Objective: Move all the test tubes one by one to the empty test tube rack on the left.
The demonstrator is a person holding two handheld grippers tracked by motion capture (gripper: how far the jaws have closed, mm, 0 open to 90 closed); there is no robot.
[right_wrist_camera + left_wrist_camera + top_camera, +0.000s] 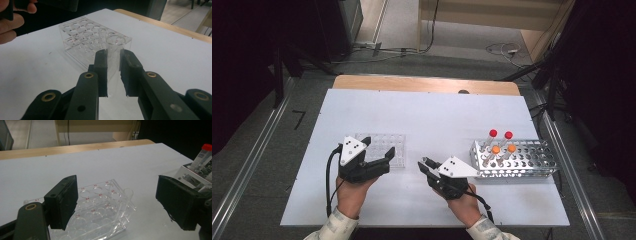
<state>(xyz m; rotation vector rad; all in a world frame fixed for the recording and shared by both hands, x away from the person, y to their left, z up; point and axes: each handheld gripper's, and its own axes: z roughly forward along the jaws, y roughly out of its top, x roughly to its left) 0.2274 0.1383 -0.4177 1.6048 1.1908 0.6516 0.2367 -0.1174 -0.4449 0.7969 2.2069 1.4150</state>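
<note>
A clear, uncapped tube (114, 46) stands upright between the jaws of my right gripper (113, 54), which is shut on it just above the white table. In the high view my right gripper (426, 163) is at the table's front middle, pointing left. A clear acrylic rack (384, 146) with empty wells lies at the front left. My left gripper (378, 148) hovers over the near end of that rack, jaws wide open and holding nothing. The rack (100, 207) lies between and below those jaws in the left gripper view.
A metal tube rack (532, 160) stands at the front right, holding two red-capped tubes (493, 134) and two orange-capped tubes (511, 148). The white table top (422, 115) ends in a wooden strip at the far edge. Cables lie on the floor beyond.
</note>
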